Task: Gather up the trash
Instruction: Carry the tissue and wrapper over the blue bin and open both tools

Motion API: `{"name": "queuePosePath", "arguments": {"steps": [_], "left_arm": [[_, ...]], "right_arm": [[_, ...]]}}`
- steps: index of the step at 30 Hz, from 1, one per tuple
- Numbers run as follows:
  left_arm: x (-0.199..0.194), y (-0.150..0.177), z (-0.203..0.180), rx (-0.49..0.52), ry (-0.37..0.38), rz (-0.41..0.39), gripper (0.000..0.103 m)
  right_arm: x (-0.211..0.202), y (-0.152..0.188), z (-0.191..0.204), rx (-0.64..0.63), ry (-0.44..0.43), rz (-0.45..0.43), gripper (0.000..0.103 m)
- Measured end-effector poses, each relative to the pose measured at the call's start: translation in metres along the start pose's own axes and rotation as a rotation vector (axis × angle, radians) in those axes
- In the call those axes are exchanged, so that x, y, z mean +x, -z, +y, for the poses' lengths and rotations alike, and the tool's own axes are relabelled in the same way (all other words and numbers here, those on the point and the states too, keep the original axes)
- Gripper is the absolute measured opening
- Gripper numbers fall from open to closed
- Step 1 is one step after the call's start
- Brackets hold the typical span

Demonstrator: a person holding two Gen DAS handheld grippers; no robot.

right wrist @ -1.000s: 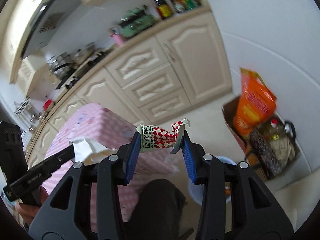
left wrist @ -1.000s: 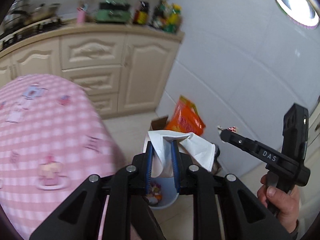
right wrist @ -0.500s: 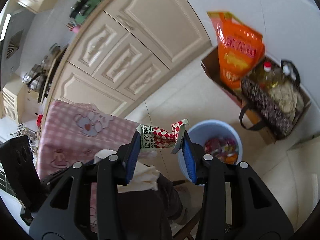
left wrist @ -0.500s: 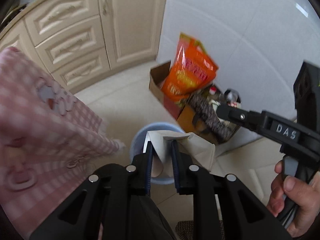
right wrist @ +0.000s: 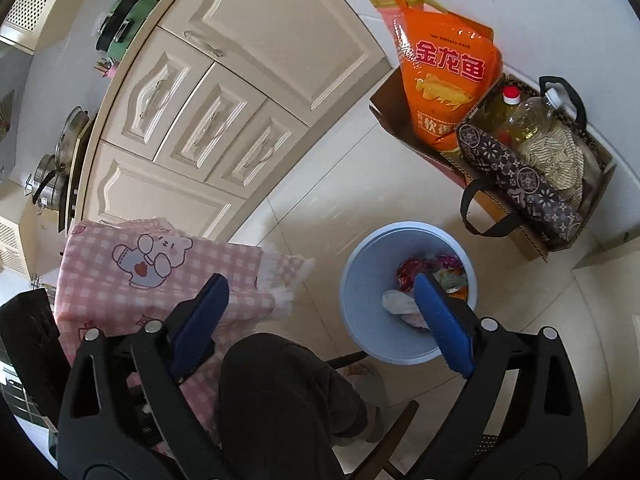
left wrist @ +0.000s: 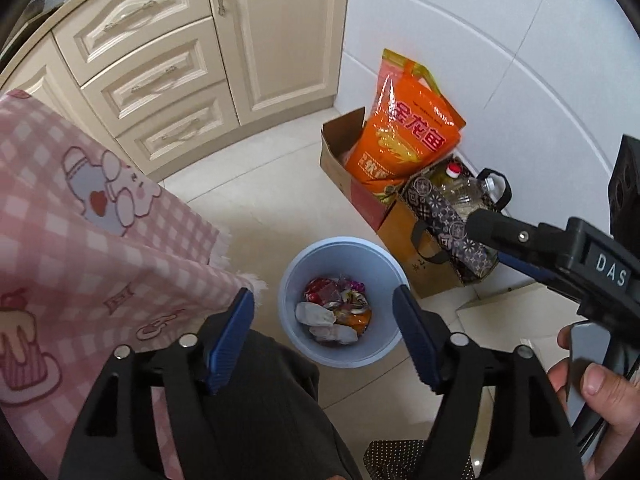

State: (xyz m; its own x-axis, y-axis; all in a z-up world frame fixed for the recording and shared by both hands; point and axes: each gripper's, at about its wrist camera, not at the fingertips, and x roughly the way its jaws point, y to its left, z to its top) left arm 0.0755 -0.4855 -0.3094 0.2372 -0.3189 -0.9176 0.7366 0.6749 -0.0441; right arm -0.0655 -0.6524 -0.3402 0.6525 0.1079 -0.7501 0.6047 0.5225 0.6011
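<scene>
Bright, even daylight, soft shadows on the floor tiles [left wrist: 276, 184], strong fisheye bending at the edges, dark vignette corners, both views sharp, no motion blur

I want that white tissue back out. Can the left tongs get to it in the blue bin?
Probably yes: the left tongs stand open above the blue bin, with the white tissue lying uncovered on top.

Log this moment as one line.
left gripper: just opened, empty | right gripper: just opened, empty | blue bin: holds trash
</scene>
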Motion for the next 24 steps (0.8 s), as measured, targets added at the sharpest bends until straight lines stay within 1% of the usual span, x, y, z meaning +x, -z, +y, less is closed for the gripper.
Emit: {"name": "queuePosePath", "arguments": {"steps": [7, 13, 17, 19, 21, 22, 24], "left_arm": [[-0.026, 0.001, 0.003, -0.017, 0.026, -0.051, 0.075], [-0.063, 0.002, 0.005, -0.033, 0.044, -0.124, 0.076], [-0.107, 0.005, 0.012, -0.036, 0.054, -0.219, 0.079], [-0.129, 0.008, 0.017, -0.040, 0.046, -0.268, 0.081], [-0.158, 0.016, 0.030, -0.059, 0.032, -0.330, 0.084], [-0.166, 0.018, 0.034, -0.066, 0.029, -0.346, 0.084], [-0.193, 0.026, 0.050, -0.094, 0.003, -0.403, 0.087]], "right_arm": [[-0.016, 0.002, 0.010, -0.018, 0.013, -0.032, 0.094], [-0.034, 0.003, 0.029, -0.047, 0.016, -0.055, 0.094], [-0.057, 0.003, 0.054, -0.087, 0.005, -0.098, 0.094], [-0.066, 0.003, 0.068, -0.112, -0.002, -0.117, 0.095], [-0.079, 0.004, 0.090, -0.154, -0.015, -0.142, 0.097], [-0.084, 0.005, 0.101, -0.174, -0.021, -0.152, 0.097], [-0.094, 0.008, 0.126, -0.213, -0.030, -0.175, 0.097]]}}
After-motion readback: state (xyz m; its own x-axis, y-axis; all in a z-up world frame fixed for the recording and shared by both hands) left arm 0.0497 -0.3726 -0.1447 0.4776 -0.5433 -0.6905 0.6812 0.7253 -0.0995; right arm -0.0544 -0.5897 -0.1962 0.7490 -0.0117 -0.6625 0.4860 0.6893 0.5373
